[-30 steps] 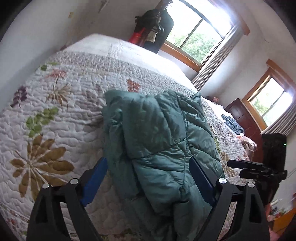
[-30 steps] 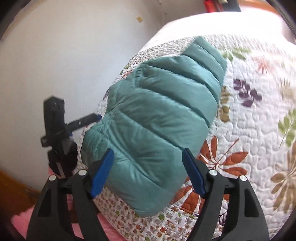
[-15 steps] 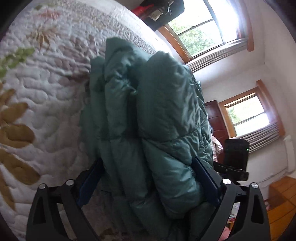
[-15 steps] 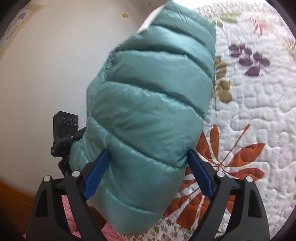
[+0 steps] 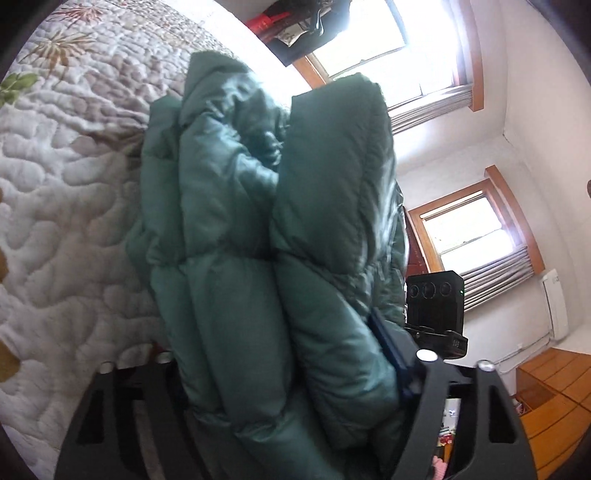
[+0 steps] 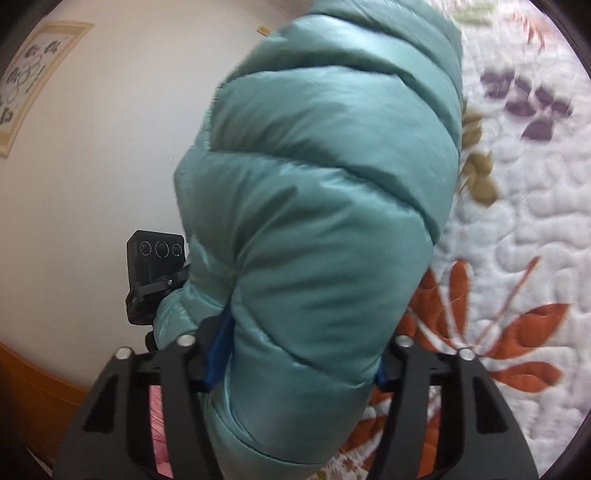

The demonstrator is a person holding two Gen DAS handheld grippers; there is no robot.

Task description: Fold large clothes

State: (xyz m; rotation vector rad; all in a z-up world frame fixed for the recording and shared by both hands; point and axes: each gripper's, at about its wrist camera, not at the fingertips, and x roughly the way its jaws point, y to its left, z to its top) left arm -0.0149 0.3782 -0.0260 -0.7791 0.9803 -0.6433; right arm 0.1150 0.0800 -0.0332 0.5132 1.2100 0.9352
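A folded teal puffer jacket fills the left wrist view, bunched in thick rolls above the flowered quilt. My left gripper is shut on its near end; the jacket hides the left pad, and the right blue pad presses into its side. In the right wrist view the same jacket bulges up smooth and shiny between the fingers. My right gripper is shut on it, both blue pads sunk into the padding. The quilt lies to the right of it.
A black camera on a stand is beside the bed, also showing as the camera against the white wall. Two windows with curtains, dark hanging clothes, a wooden floor and a framed picture surround the bed.
Both grippers have pushed forward onto the jacket and closed slightly on it. The jacket now fills each view and has tipped up from lying flat on the quilt.
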